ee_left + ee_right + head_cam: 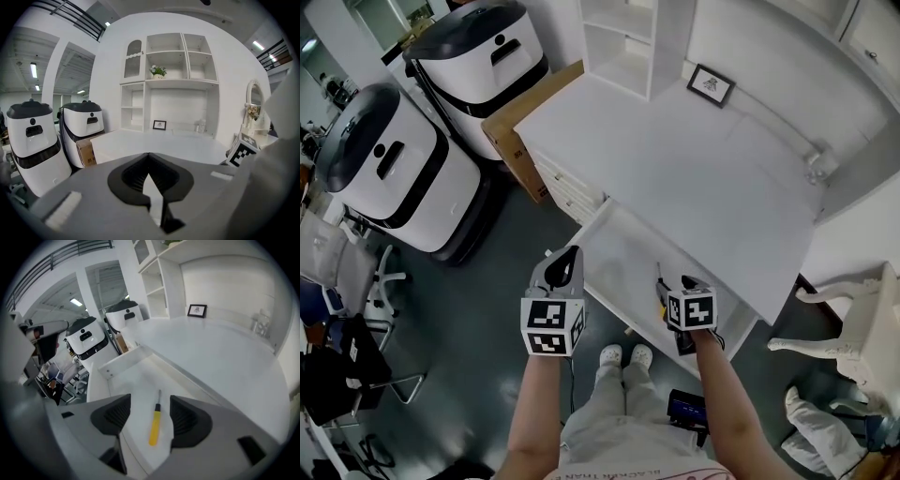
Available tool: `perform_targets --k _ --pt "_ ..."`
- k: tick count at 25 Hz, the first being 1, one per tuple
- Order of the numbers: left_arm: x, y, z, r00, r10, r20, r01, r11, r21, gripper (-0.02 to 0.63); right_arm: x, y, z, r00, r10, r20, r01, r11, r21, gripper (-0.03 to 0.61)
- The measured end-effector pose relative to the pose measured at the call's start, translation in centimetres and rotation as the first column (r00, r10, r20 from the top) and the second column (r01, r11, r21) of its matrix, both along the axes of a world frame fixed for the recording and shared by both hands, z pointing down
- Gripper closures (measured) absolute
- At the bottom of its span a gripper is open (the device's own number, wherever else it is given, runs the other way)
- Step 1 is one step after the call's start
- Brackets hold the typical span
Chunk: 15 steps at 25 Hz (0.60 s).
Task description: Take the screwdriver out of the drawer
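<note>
Screwdriver (pixel 154 425): yellow-handled, flat in open drawer (pixel 119 364), framed between wide, empty jaws of right gripper (pixel 149 414). Advised: descend astride handle, pinch mid-handle, lift level. Left gripper (pixel 150 180): closed, empty, beside drawer.

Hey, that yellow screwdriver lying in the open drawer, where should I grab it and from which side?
Grip the yellow handle of the screwdriver, coming from above, fingers closing across its width. It lies flat on the floor of the drawer, so only top and sides are free, and the handle is thicker than the thin shaft. The right gripper hangs above it, open.
</note>
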State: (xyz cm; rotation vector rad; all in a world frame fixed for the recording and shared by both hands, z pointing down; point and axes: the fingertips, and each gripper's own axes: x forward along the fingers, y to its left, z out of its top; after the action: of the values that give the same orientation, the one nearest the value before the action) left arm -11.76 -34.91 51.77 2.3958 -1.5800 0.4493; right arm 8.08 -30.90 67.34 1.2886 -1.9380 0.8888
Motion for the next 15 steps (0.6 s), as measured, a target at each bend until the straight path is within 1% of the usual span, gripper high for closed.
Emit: perform_targets --k 6,11,15 --pt "0.2 0.0 2.0 1.0 0.019 0.012 -0.019 0.999 -0.04 0.604 0.0 1.0 4.7 0.999 -0.011 -0.051 0.006 0.994 -0.105 0.328" --pt "-0.1 0.3 3.3 0.999 0.022 0.025 -0.02 0.997 -0.071 0.604 -0.3 1.8 8.6 0.996 -0.035 -0.079 0.019 0.981 -0.195 0.341" --pt "-0.8 0.3 4.1 0.999 0.013 0.033 -0.01 0.996 -0.088 0.604 -0.4 2.2 10.5 0.992 -0.055 -0.116 0.027 0.973 -0.231 0.35"
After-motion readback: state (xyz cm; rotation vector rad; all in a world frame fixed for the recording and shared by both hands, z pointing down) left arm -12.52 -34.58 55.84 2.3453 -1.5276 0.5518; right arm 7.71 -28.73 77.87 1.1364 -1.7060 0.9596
